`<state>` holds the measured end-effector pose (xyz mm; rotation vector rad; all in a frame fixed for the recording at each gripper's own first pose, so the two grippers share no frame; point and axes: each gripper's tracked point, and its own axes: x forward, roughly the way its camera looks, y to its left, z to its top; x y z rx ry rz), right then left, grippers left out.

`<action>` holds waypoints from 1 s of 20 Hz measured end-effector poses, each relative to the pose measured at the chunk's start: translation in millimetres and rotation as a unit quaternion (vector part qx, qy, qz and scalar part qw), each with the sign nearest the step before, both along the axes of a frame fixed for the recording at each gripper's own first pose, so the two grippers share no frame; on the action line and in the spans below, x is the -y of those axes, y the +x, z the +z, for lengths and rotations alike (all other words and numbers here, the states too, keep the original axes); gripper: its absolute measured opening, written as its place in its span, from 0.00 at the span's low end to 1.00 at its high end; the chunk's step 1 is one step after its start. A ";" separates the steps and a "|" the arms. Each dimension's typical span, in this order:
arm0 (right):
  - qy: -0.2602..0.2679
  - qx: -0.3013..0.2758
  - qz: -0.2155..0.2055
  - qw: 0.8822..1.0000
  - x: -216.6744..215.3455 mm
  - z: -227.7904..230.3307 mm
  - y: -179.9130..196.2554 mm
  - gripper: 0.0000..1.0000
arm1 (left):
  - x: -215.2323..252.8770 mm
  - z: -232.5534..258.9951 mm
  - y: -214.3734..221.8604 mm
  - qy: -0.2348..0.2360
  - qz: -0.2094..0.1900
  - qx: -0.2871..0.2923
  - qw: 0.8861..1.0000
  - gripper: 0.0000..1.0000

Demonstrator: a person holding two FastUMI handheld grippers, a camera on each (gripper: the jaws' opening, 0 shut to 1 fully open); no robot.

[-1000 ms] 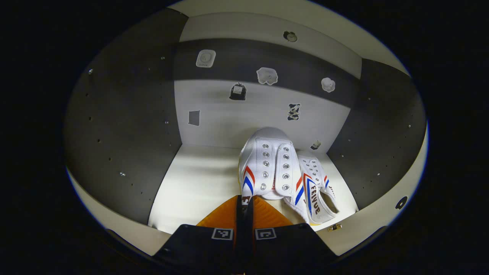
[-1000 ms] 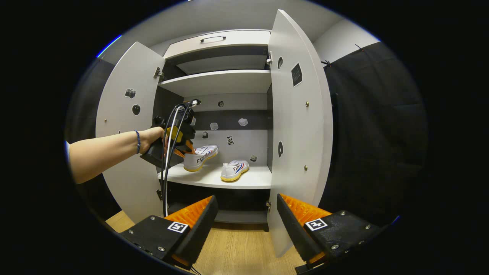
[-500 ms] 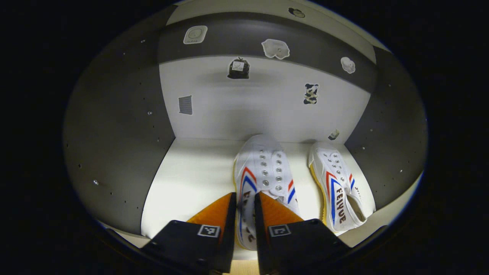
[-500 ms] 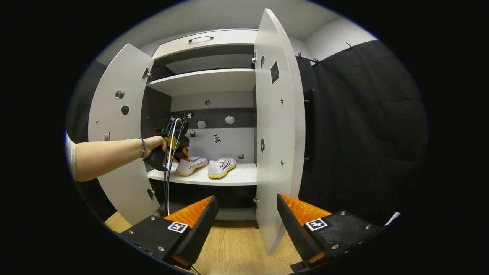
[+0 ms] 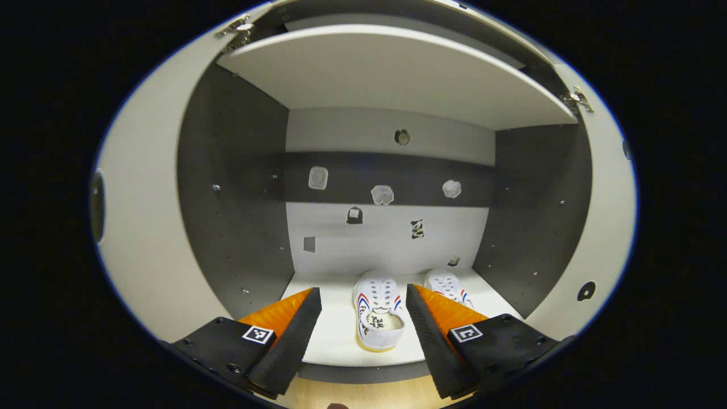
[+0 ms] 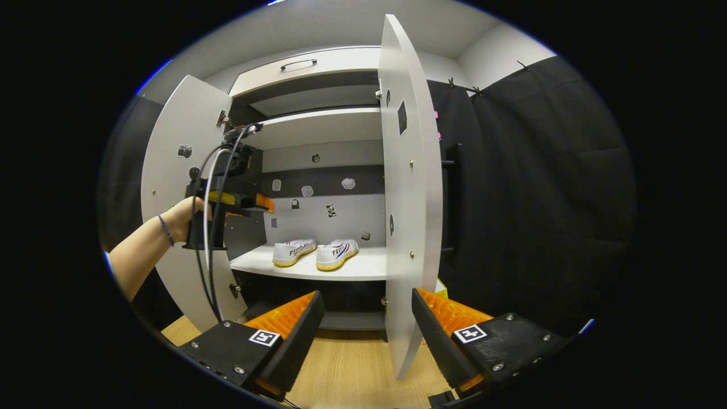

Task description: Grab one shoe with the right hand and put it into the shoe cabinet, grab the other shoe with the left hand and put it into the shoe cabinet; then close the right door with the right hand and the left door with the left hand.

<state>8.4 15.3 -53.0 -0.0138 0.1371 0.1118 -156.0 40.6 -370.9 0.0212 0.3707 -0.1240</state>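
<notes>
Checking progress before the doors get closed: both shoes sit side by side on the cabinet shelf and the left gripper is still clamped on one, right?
Not quite. The left gripper view shows the left gripper open, clear of the shoes, which sit side by side on the shelf.

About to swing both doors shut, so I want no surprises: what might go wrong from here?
The left shoe sits near the shelf's front edge, so the left door might clip its heel. The right door's edge stands between the right tongs' open fingers; they may snag it. The left tongs hang in the doorway.
</notes>
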 end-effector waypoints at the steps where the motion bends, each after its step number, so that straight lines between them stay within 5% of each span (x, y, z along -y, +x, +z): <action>1: 0.002 0.001 -0.001 1.000 7.8 5.3 -2.8 0.95 | -0.7 11.7 -18.2 0.003 -0.004 0.016 1.000 0.96; 12: -0.026 0.024 -0.081 0.996 118.8 33.6 1.6 0.95 | -17.7 60.3 -175.4 -0.018 -0.010 0.065 0.998 0.94; 20: -0.038 -0.018 -0.056 0.998 119.1 -5.9 38.7 0.95 | -57.7 76.8 -234.6 0.003 0.023 0.094 0.995 0.94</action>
